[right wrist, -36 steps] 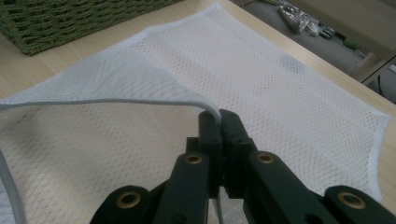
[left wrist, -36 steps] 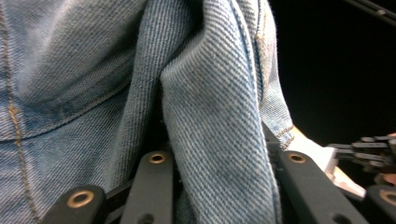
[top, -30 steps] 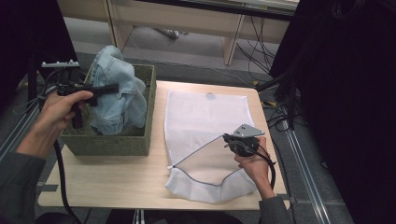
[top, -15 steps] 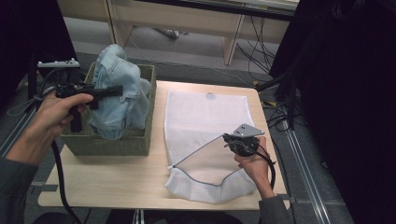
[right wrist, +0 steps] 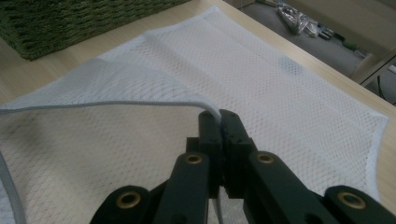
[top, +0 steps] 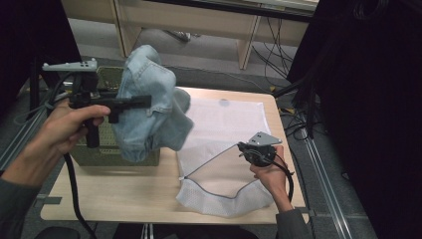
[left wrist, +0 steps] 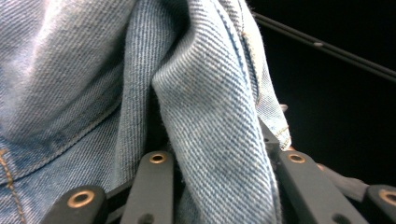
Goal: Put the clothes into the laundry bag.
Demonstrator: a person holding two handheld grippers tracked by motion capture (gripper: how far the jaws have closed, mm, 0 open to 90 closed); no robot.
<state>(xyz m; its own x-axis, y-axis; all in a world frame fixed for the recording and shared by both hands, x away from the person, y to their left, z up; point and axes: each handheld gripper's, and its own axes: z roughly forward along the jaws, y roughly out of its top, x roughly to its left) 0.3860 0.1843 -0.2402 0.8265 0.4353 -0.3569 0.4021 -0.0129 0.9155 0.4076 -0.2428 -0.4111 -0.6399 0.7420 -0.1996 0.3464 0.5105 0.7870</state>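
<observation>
A light blue denim garment [top: 154, 117] hangs bunched in the air over the right part of the green woven basket [top: 97, 149], reaching toward the bag. My left gripper [top: 148, 101] is shut on it; in the left gripper view the denim [left wrist: 93, 70] folds between the black jaws of that gripper [left wrist: 219, 156]. A white mesh laundry bag [top: 224, 119] lies flat on the wooden table [top: 119, 194], mouth toward the front. My right gripper [top: 242, 148] is shut on its grey rim cord [right wrist: 116, 103] and lifts it, so the mouth gapes. In its own view the right gripper [right wrist: 219, 117] pinches the mesh [right wrist: 261, 79].
The basket [right wrist: 70, 23] stands at the table's left side, close to the bag. Bare tabletop [right wrist: 46, 79] lies between them. Cables and black stands crowd the floor to the right, and wooden furniture legs stand behind the table.
My left gripper has lifted the denim up out of the basket and carried it right, toward the bag. The right gripper holds the bag's rim as before.
</observation>
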